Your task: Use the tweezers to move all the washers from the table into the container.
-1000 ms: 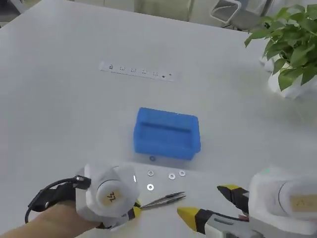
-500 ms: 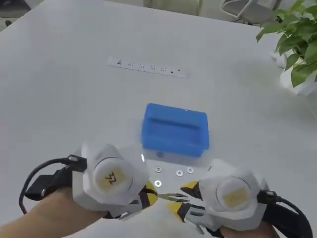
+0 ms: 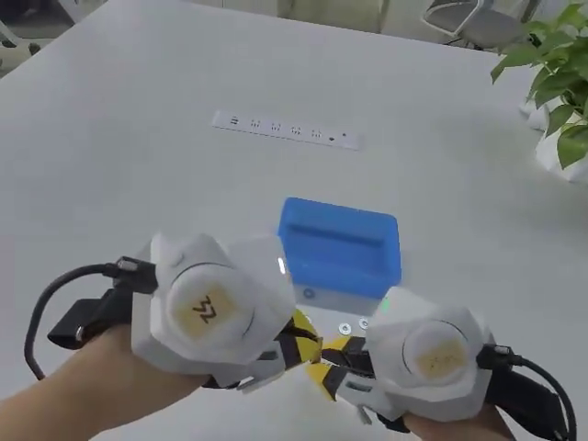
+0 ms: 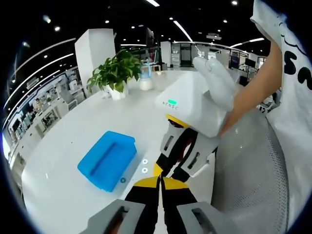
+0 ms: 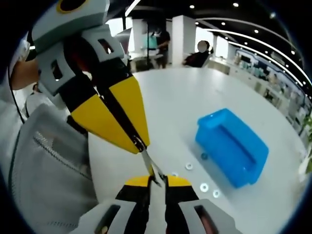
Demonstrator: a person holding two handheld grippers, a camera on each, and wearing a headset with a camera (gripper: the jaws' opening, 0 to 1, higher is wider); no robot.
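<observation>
in the right gripper view the left gripper [image 5: 139, 144] sits in the upper left, its yellow jaws pressed together on the tweezers [image 5: 150, 163]. the tweezers stick out of the tips as a thin metal strip slanting toward bottom centre. the strip's far end lies between the jaws of the right gripper [image 5: 157, 181] at bottom centre. those jaws stand narrow with a slim gap, and i cannot tell whether they pinch the tweezers.

just right of the right gripper's tips, washers [image 5: 204, 186] lie flat on the white table [image 5: 161, 97], near the jaws but apart from them. beyond them, at centre right, sits the blue container [image 5: 233, 144].

in the left gripper view the left jaws meet at bottom centre. the right gripper points down at them from above, tips nearly meeting. two washers lie just left of the tips, and the container is at lower left.

in the head view both grippers are along the bottom, tips together at lower centre. two washers lie just above the right gripper, and the container is at centre above them. a power strip [image 3: 285, 130] lies well beyond, toward the top.
</observation>
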